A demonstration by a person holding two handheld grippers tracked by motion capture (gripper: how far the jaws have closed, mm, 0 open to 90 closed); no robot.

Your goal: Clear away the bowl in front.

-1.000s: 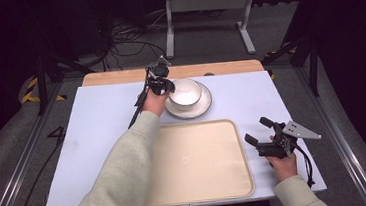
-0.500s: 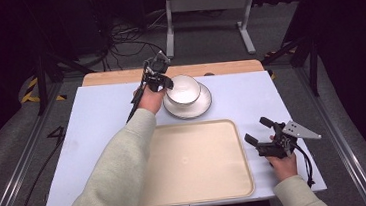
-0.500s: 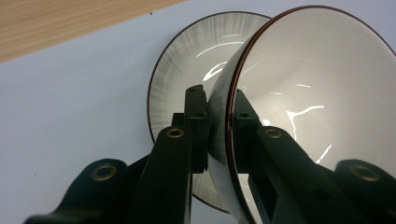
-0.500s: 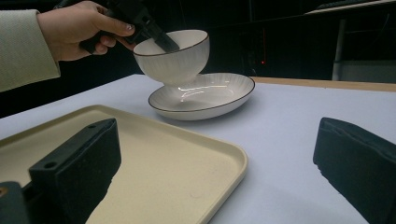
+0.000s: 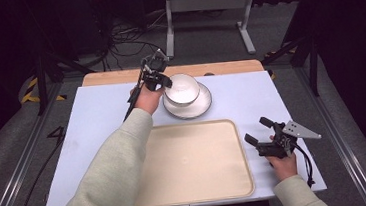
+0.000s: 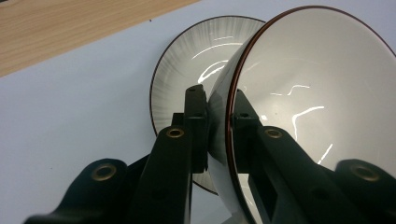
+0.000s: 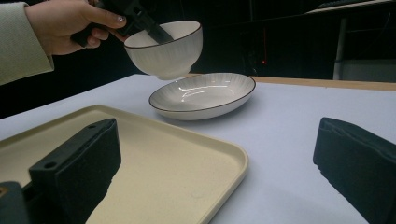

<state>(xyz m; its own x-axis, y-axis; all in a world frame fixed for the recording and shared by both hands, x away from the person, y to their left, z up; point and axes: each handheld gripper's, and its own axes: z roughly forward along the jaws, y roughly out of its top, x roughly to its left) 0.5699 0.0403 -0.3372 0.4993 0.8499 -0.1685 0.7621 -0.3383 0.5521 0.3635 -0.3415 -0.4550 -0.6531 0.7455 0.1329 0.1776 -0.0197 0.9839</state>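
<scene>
a person's left hand-held gripper [image 5: 165,82] pinches the rim of a white ribbed bowl [image 5: 181,88], one jaw inside and one outside the wall, and holds it in the air just above a shallow matching plate [image 5: 201,106] at the far side of the bench [image 5: 92,121]. from the right gripper view the bowl's foot hangs clear of the plate, not touching it. the bowl is glossy white with fine ribbing on the outside and a thin dark line round its lip; it is tilted slightly toward the gripper and looks empty. the plate carries the same dark edge and ribbed finish.

the step in hand appears to be lifting the bowl off the plate, with the empty cream tray [image 5: 228,189], on the near side of the plate, the likely place to set it down. that would call for a level carry toward the person and a gentle lowering, since a single pinch on a slick rim could let the bowl swing or slip.

the right hand-held gripper [image 5: 263,137] rests on the bench just right of the tray, jaws spread wide and holding nothing.
</scene>
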